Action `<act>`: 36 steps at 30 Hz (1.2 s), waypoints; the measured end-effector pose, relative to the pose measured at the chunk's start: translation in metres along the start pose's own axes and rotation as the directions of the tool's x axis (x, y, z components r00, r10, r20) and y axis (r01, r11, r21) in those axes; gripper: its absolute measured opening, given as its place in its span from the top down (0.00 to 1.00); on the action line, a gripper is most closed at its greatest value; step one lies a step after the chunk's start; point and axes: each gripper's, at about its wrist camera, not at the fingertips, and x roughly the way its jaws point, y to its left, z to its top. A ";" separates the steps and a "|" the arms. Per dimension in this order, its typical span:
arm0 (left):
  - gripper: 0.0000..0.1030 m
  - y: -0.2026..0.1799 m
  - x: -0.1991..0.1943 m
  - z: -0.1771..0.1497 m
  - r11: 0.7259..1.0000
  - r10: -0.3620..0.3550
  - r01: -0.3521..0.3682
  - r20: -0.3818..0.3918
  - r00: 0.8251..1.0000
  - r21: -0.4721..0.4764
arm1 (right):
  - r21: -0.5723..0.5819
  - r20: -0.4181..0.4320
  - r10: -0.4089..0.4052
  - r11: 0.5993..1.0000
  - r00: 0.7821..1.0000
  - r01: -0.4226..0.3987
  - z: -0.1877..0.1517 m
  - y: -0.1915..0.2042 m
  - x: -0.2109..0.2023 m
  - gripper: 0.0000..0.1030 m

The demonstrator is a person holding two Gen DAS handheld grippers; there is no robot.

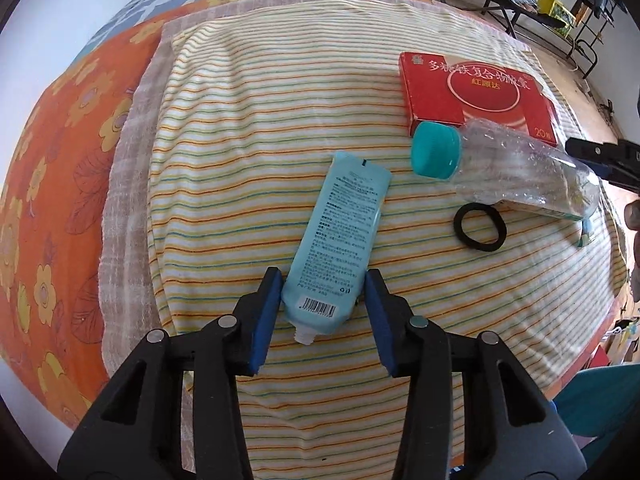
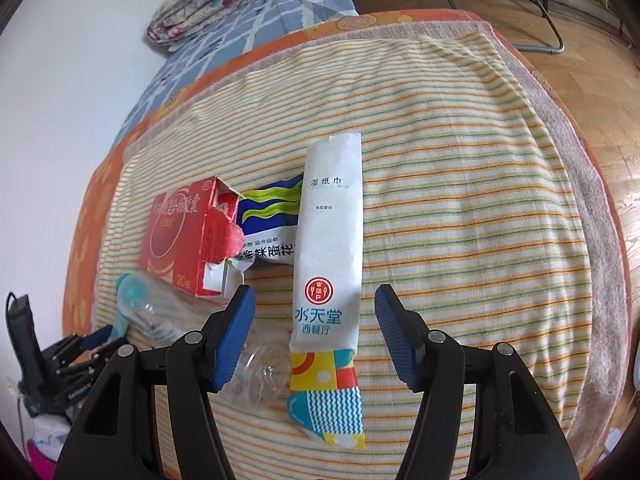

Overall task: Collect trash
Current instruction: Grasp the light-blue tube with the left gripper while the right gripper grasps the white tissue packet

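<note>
On a bed spread with a striped towel (image 1: 248,128), the left gripper (image 1: 324,300) straddles the lower end of a light blue tube (image 1: 338,240), its 2 blue pads set on either side near the barcode; the left pad appears to touch the tube while a narrow gap shows at the right pad, so a firm grip cannot be confirmed. The tube lies flat, its capless nozzle pointing toward the camera. To its right, a clear plastic bottle (image 1: 520,168) with a teal cap (image 1: 436,152) lies on its side, overlapping the near edge of a red carton (image 1: 472,92), and a black hair tie (image 1: 480,227) rests just beside the bottle. In the right wrist view, the right gripper (image 2: 314,320) is spread wide and holds nothing, its pads flanking a long white wet-wipe sachet (image 2: 330,240) without touching it. The sachet's near end overlaps a colourful patterned wrapper (image 2: 326,396). The same red carton (image 2: 180,240), torn open at 1 end, lies to the left against a blue-and-green printed packet (image 2: 268,220), with the clear bottle (image 2: 148,316) nearer the towel's edge. An orange floral sheet (image 1: 60,160) shows beneath the towel.
</note>
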 end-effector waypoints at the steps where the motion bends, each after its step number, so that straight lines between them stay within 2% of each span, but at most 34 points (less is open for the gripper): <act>1: 0.59 -0.001 0.000 0.001 1.000 0.001 -0.001 0.000 1.000 0.006 | 0.009 -0.001 0.001 1.000 1.000 -0.001 0.001 -0.001 0.002 0.40; 8: 0.60 -0.009 -0.001 0.000 1.000 0.007 -0.007 0.008 1.000 0.020 | -0.034 -0.011 -0.046 0.998 0.999 0.046 -0.001 0.004 0.014 0.40; 10: 0.60 -0.009 -0.002 -0.002 1.000 0.004 -0.004 0.010 1.000 0.017 | -0.048 -0.008 -0.056 0.997 0.998 0.056 -0.003 0.004 0.014 0.50; 11: 0.60 -0.009 -0.003 -0.003 1.000 0.004 -0.004 0.011 1.000 0.017 | -0.056 -0.011 -0.063 0.997 0.998 0.062 -0.004 0.004 0.014 0.63; 12: 0.60 -0.010 -0.003 -0.003 1.000 0.004 -0.004 0.013 1.000 0.017 | -0.060 -0.014 -0.063 0.996 0.998 0.062 -0.004 0.004 0.014 0.71; 17: 0.58 -0.013 0.000 -0.003 0.999 0.017 -0.017 0.006 1.000 0.046 | -0.053 0.009 -0.047 0.997 0.999 0.047 -0.007 -0.002 0.005 0.77; 21: 0.56 -0.010 0.002 0.001 1.000 0.010 -0.010 0.013 1.000 0.006 | -0.074 0.044 -0.060 0.995 0.997 0.063 -0.010 -0.003 -0.008 0.78; 27: 0.62 -0.006 -0.001 0.004 1.000 0.022 -0.021 0.034 0.999 -0.019 | -0.099 0.080 -0.051 0.993 0.996 0.058 -0.014 -0.001 -0.028 0.79; 36: 0.64 -0.012 -0.021 -0.007 1.000 0.001 -0.001 0.072 0.997 0.007 | -0.153 0.122 -0.025 0.987 0.992 0.044 -0.027 0.004 -0.059 0.79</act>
